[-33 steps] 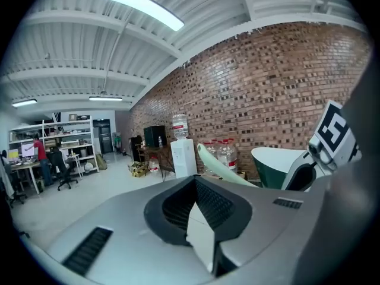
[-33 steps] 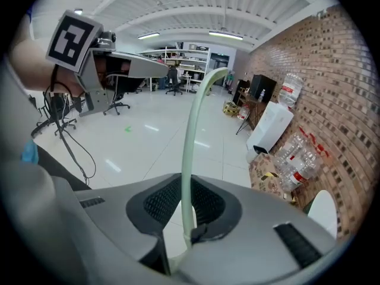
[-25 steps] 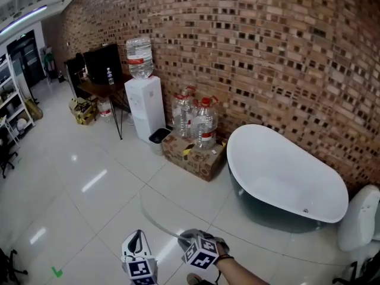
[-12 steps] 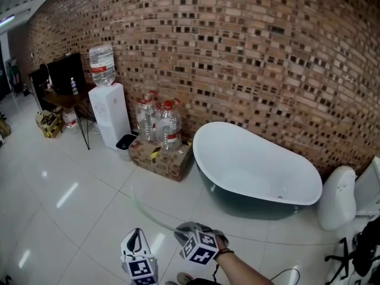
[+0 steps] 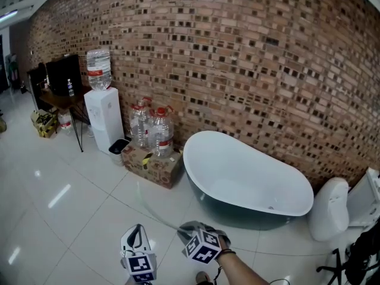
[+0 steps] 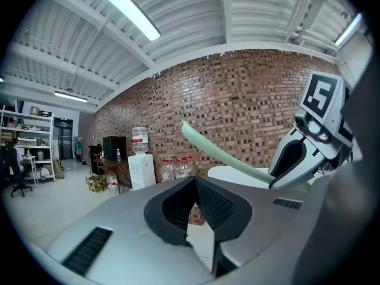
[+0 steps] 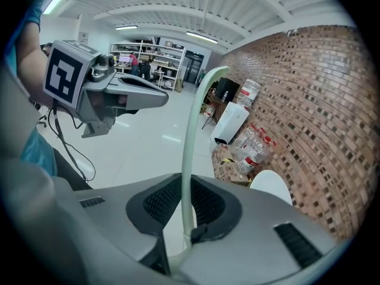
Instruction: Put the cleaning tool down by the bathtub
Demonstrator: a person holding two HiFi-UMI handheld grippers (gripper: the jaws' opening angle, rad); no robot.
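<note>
We look down on a white tiled floor (image 5: 65,195) that runs up to a long brick wall (image 5: 237,58).

At far left a dark desk (image 5: 62,100) stands against the wall with a black screen (image 5: 62,73) on it. A cardboard box of small items (image 5: 43,122) sits on the floor beside it. Next comes a white water cooler (image 5: 104,123) with a large bottle upside down on top. To its right, several big water jugs (image 5: 153,129) stand on a brown carton (image 5: 149,164).

Right of the carton is the tub (image 5: 237,165), white inside and dark outside, its long side along the wall. At far right stands a white toilet (image 5: 328,209), just beside the foot of the tub.

At the bottom edge are both grippers, side by side and above the floor. The left gripper (image 5: 137,236) points roughly level toward the wall. In its own view the jaws stand a narrow slit apart, with only floor and carton showing through and nothing between them.

The right gripper (image 5: 189,230) is held in a hand (image 5: 221,246) with a bare forearm behind it. Its jaws are clamped on the tool (image 7: 189,135), a thin pale green rod. The rod rises out of the pads and bends over at its far end. In the head view it shows as a faint arc from the right gripper up and left across the tiles. It is held in the air in front of the tub, apart from it and not on the floor.
</note>
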